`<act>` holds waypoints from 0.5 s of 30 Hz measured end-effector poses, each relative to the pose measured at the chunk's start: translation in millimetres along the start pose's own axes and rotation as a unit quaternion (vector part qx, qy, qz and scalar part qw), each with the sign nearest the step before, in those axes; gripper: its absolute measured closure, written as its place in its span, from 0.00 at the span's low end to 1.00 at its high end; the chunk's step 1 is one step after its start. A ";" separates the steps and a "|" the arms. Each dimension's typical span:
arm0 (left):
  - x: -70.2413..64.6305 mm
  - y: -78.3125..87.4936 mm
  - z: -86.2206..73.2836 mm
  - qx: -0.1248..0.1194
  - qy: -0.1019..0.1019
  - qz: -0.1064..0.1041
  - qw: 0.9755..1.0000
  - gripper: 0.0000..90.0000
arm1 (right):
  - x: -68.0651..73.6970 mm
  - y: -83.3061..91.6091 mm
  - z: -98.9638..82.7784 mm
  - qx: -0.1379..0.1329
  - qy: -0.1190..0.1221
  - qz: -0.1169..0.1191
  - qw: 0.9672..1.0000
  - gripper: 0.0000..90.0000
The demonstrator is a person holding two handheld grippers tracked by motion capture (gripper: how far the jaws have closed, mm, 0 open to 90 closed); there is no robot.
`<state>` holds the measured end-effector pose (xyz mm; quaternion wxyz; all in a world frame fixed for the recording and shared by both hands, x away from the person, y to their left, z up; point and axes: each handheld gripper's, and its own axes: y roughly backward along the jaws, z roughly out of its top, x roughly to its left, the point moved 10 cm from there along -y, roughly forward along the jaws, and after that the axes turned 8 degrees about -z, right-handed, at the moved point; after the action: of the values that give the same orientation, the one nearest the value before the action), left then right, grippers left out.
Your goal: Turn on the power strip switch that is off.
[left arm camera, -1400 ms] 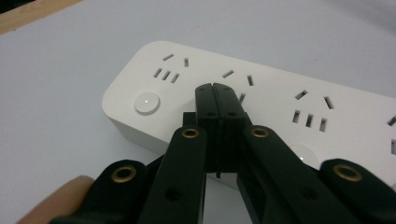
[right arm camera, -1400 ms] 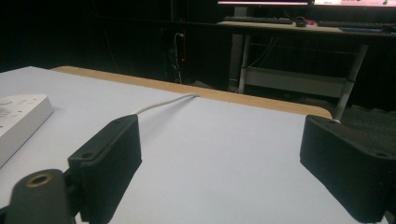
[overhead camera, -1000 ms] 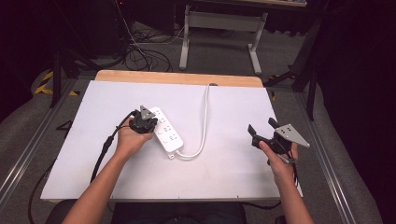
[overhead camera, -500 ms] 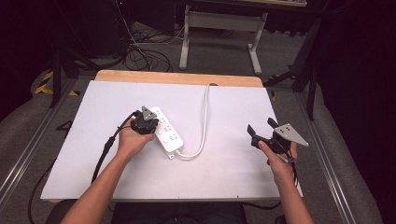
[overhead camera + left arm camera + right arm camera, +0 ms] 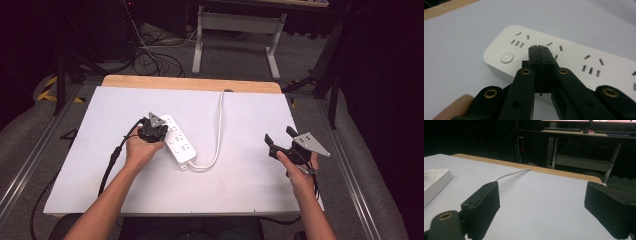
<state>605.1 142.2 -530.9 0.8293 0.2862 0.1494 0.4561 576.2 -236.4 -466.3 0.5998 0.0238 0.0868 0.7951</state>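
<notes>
Left fingers [image 5: 540, 53] clenched together, tips resting on the strip [image 5: 178, 142] near the table's middle, just beside its button [image 5: 506, 56]. Risk, likely: slipping off-target or shoving the strip askew if pressed slantwise. Right fingers [image 5: 278, 140] released, idle by the right edge. Nothing shifted since the earlier frame.

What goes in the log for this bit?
left tongs: shut, over power strip near button | right tongs: open, empty | white table
</notes>
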 end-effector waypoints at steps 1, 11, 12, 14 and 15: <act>2.8 0.8 -0.4 -0.006 0.007 0.001 1.000 1.00 | -0.3 -0.2 0.0 0.000 0.000 -0.001 1.000 0.15; -2.0 12.3 10.8 -0.044 -0.001 0.004 0.999 1.00 | -1.1 0.0 0.7 -0.002 -0.003 -0.001 1.000 0.15; -6.4 16.6 15.0 -0.059 0.002 -0.004 0.998 1.00 | -1.2 0.0 0.6 -0.002 -0.002 -0.001 1.000 0.15; -8.3 23.0 19.4 -0.074 0.001 -0.006 0.997 0.99 | -1.1 -0.1 0.3 -0.001 -0.003 -0.001 1.000 0.15; -8.5 26.4 21.5 -0.082 0.000 -0.005 0.997 0.99 | -0.7 -0.1 0.3 0.000 -0.003 0.000 1.000 0.15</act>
<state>593.8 138.8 -497.8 0.8521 0.2167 0.1128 0.4629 576.5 -237.0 -466.0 0.6002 0.0264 0.0844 0.7949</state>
